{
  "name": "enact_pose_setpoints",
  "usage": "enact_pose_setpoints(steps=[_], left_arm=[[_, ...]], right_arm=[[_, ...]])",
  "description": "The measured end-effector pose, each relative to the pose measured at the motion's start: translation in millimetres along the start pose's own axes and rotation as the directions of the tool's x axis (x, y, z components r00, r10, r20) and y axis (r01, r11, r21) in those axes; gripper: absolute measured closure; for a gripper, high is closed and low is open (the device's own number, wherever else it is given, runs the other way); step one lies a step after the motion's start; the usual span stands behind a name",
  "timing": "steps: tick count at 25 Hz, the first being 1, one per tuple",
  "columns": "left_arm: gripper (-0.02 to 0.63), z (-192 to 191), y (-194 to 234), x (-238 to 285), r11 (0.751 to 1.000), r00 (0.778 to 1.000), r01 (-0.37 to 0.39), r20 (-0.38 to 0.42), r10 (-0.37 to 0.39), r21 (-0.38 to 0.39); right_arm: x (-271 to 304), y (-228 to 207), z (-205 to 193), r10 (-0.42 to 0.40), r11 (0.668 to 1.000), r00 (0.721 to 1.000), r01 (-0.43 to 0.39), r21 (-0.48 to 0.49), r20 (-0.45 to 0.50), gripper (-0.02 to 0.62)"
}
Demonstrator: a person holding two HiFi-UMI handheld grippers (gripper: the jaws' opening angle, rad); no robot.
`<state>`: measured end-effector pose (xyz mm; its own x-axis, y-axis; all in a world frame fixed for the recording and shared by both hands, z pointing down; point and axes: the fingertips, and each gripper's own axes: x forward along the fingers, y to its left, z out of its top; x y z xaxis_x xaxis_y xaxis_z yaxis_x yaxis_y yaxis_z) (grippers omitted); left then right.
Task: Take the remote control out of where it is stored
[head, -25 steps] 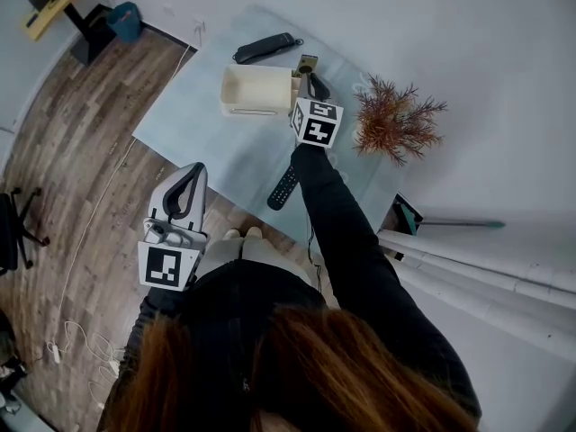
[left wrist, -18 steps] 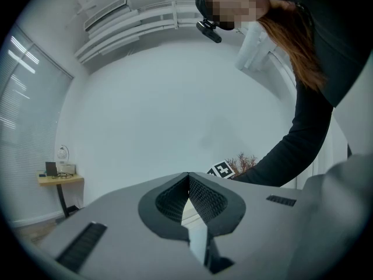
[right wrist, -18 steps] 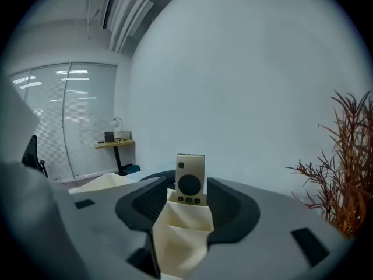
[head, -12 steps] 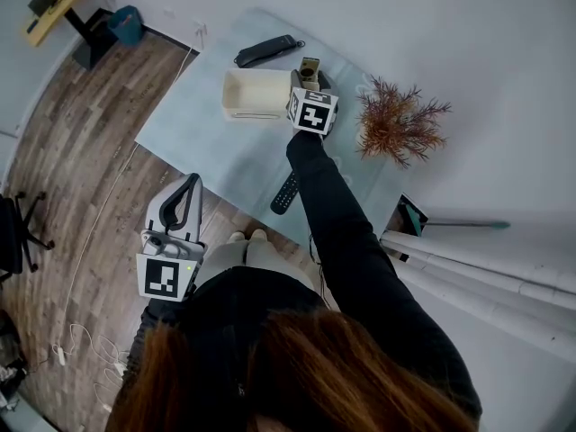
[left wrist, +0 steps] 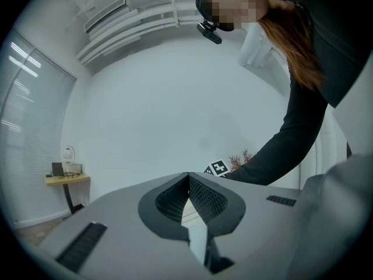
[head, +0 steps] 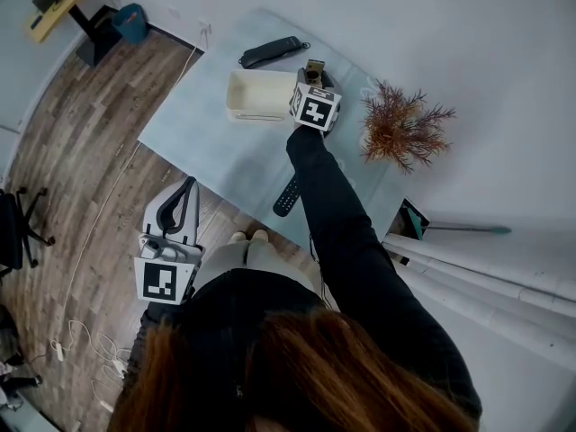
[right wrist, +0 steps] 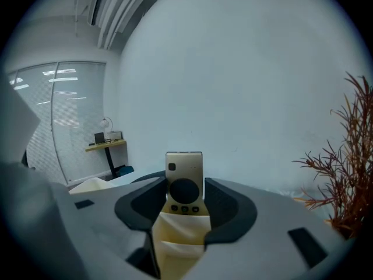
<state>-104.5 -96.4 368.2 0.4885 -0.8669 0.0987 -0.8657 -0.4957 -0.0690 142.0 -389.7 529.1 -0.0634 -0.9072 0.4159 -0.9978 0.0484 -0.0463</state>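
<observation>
Remote control [right wrist: 184,179] upright in apparent cream pocket [right wrist: 176,238].

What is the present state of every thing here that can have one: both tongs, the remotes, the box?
Right tongs: closing around the cream remote, pads not yet pressing.
Left tongs: shut, empty.
Cream remote: upright in its cream pocket, top sticking out.
Black remote: lying flat on the table.
Cream box: open at the top.
</observation>
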Motion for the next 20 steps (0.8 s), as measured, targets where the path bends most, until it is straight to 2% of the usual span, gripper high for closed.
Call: enact_pose_setpoints(steps=[2,11,16,20], left_arm=[[0.600,0.3,0.8,-1.0,1.000,1.000,-0.002,-0.001,0.002,0.002],[0.600,-1.1,9.0,-7.4,1.000,1.000,-0.020,-0.011,0.020,0.003],[0.600,0.0,9.7,-7.0,1.000,1.000,-0.017,-0.007,0.017,0.004],[0.600,1.4,8.3,-7.1,1.000,1.000,-0.008,0.001,0.008,0.005]], right_arm=[[0.3,-0.6,-0.6,-0.007,1.000,1.000,0.007,-0.006,0.004,0.397],[-2.8,0.4,2.8,0.005,0.999,1.000,-0.004,-0.040,0.026,0.407],[-7.5,1.7,17.1,0.025,0.999,0.998,-0.023,-0.040,0.057,0.407],[-24.5,5.5,39.1,0.068,0.998,0.991,-0.067,-0.007,0.119,0.408]])
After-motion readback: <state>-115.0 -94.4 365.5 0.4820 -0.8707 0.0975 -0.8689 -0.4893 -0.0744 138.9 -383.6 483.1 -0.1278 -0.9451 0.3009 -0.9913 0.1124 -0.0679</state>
